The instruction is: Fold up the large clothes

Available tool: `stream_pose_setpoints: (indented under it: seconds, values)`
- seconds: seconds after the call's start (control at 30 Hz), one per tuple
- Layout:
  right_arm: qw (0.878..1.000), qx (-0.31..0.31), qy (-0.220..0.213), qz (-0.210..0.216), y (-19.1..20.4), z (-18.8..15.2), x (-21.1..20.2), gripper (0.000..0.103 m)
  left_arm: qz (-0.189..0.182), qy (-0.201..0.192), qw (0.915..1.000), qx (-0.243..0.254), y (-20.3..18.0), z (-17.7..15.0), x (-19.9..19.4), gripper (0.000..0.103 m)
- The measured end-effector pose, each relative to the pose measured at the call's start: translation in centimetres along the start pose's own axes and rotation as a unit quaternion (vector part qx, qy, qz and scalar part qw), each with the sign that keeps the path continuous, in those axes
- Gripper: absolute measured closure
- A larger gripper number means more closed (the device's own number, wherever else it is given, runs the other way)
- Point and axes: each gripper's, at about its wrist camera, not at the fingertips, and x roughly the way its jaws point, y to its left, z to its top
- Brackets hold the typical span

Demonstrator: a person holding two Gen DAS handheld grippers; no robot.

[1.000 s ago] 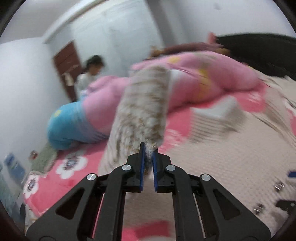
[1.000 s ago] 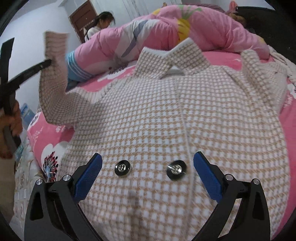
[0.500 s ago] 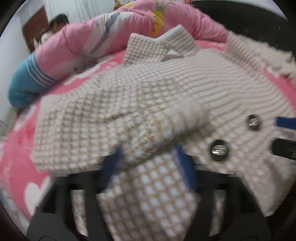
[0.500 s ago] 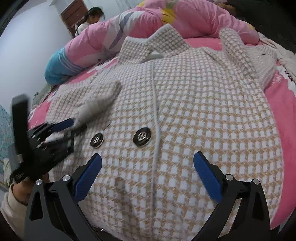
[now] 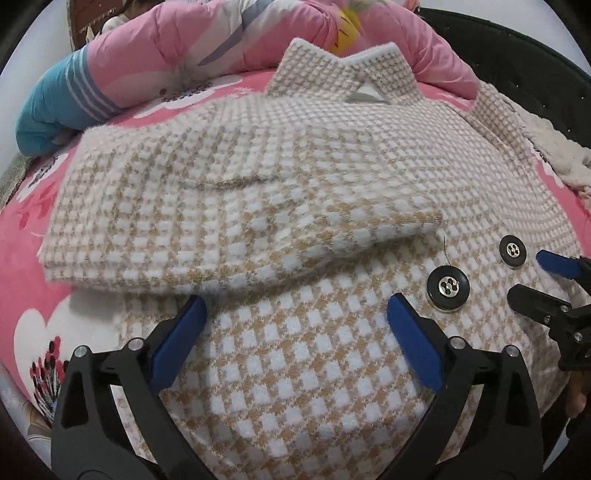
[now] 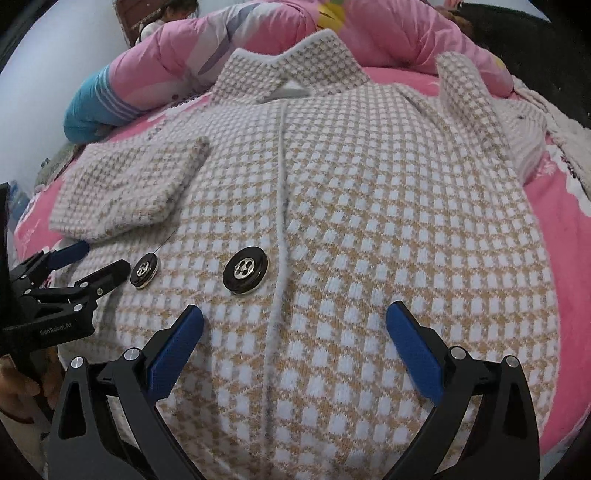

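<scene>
A beige-and-white houndstooth coat (image 5: 332,369) lies front-up on the pink bed, collar at the far side; it also shows in the right wrist view (image 6: 369,221). Its left sleeve (image 5: 221,221) lies folded across the chest, cuff near two black buttons (image 5: 447,288). The sleeve also shows in the right wrist view (image 6: 129,184). The right sleeve (image 6: 469,103) lies out at the far right. My left gripper (image 5: 295,332) is open and empty just above the coat below the sleeve. My right gripper (image 6: 295,339) is open and empty above the coat's lower front.
A rolled pink and blue quilt (image 5: 166,55) lies along the far side of the bed. The pink flowered sheet (image 5: 22,258) shows at the left. A white fluffy blanket (image 5: 554,147) lies at the far right. A person (image 6: 166,11) is by a brown door behind.
My left gripper carried the sleeve over the coat's front, opened and let it go. The sleeve now lies folded across the chest. My right gripper stayed open over the coat.
</scene>
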Motion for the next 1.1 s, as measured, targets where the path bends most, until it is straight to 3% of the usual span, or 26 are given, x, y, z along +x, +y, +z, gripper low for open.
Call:
stream_pose_setpoints:
  seconds: [0.8,1.1]
  values:
    - [1.000,0.002,0.007,0.017,-0.4,-0.7,-0.4,0.006,0.001,0.002,1.0000,0.004,-0.1,-0.1,0.0,0.008]
    - [1.000,-0.015,0.010,0.020,-0.2,-0.5,-0.7,0.006,-0.014,-0.024,0.9996,0.000,0.3,-0.7,-0.6,0.008]
